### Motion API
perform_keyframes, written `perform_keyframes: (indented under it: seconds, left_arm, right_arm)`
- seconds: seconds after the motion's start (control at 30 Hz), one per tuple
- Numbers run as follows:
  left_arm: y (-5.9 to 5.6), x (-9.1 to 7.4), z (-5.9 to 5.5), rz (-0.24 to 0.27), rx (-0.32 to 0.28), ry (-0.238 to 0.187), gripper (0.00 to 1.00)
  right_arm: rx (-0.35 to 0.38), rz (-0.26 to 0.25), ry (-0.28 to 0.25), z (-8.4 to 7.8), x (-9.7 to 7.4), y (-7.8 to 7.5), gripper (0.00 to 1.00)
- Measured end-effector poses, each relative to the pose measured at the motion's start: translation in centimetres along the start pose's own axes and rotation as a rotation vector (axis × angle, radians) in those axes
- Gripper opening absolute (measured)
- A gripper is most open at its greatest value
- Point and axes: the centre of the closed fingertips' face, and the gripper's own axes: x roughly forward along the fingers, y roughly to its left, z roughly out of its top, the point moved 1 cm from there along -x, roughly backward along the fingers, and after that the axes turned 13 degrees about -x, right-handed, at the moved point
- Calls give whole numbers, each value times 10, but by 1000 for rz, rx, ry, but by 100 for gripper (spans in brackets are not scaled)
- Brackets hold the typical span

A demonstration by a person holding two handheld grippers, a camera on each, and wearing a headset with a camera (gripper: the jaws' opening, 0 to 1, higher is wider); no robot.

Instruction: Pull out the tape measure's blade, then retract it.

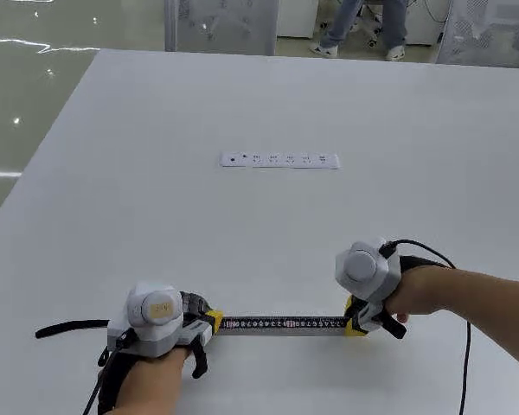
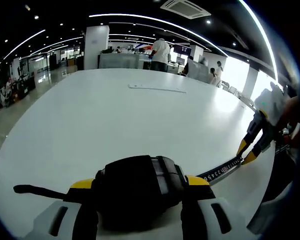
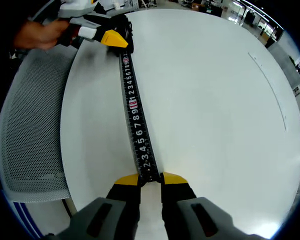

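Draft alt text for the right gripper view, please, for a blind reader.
The right tool pinches the end of the tape measure blade, which stretches across the white table to its case, held by the left tool.

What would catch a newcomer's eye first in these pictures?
A black numbered blade stretches between the two grippers along the near edge of the white table. The left gripper clamps the black tape measure case; the right gripper pinches the blade's tip. A white power strip lies alone mid-table.
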Motion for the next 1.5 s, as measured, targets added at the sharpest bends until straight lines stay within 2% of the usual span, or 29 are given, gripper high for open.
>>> perform_keyframes:
  seconds: [1.07,1.2,1.33,1.5]
  left_arm:
    - [0,0,-1,-28,-16,8,64]
    - [0,-1,-1,-37,-16,14,64]
    - [0,-1,-1,-38,-16,15,64]
    - [0,-1,0,-42,-23,15,64]
  right_arm:
    - [-21,4,-16,22,5,4,14]
    - [-28,9,-35,32,8,5,14]
    - [-32,9,-35,34,9,4,14]
    - [-50,12,-58,50,13,4,14]
